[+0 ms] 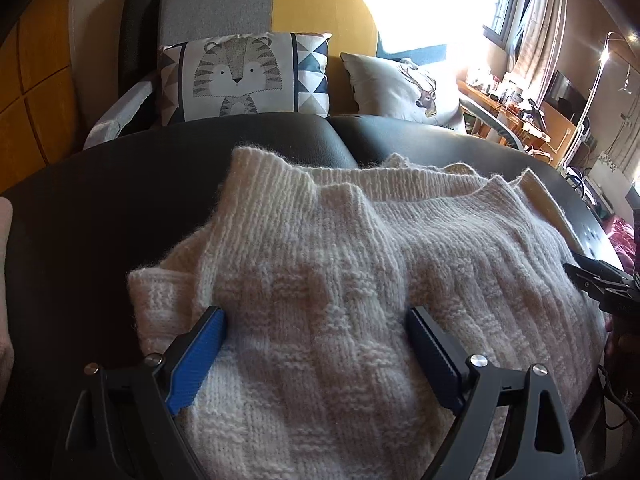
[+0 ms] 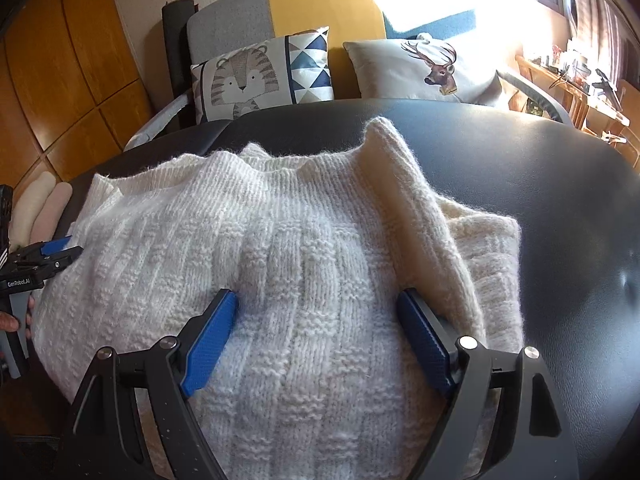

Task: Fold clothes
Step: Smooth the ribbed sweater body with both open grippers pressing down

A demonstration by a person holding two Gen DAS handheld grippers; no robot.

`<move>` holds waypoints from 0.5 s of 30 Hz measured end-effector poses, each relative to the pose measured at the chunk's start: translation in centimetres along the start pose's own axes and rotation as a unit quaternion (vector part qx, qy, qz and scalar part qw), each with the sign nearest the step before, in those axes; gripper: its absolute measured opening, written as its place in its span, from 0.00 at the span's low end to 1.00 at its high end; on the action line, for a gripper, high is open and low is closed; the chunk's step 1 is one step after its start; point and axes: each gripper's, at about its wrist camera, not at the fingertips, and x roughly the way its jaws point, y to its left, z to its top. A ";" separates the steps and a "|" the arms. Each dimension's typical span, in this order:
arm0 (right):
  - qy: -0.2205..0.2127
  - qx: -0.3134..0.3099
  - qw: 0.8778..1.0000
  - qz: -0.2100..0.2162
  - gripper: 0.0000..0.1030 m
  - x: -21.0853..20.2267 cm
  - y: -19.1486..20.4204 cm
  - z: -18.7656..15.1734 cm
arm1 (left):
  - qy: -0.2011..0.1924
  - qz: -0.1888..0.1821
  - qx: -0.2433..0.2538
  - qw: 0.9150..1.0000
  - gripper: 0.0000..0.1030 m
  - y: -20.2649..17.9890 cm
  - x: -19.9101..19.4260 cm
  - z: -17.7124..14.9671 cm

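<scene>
A cream knitted sweater [image 1: 340,240] lies folded on a black leather surface [image 1: 100,200], with one folded side panel sticking out at its left. My left gripper [image 1: 316,312] hovers open over the near left part of the knit, its blue pads wide apart with nothing pinched between them. In the right wrist view the same sweater [image 2: 280,220] has a thick fold along its right side. My right gripper [image 2: 317,294] stands open above the near right part, its right pad beside that fold. Each gripper shows at the edge of the other's view: the right gripper [image 1: 592,276] and the left gripper [image 2: 44,258].
Behind the black surface [image 2: 540,168] stands a grey and yellow sofa with a tiger cushion [image 1: 244,76] and a deer cushion [image 1: 404,88]. Wood panelling fills the left. A cluttered desk [image 1: 520,108] sits by the bright window at right. A hand [image 2: 12,324] holds the left tool.
</scene>
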 end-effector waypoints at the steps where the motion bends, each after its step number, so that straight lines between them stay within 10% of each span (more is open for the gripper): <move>1: 0.005 0.000 1.000 -0.002 0.83 -0.3 0.2 0.0 | 0.003 -0.002 -0.002 1.000 0.90 0.0 -0.4 -0.3; 8: -0.019 0.020 0.999 0.030 0.83 -1.9 2.5 4.0 | -0.013 0.019 0.014 1.000 0.90 -0.9 -1.5 2.5; 15: 0.071 -0.029 0.997 0.013 0.83 5.6 4.3 4.8 | 0.004 0.046 0.011 0.999 0.90 -0.4 2.2 5.3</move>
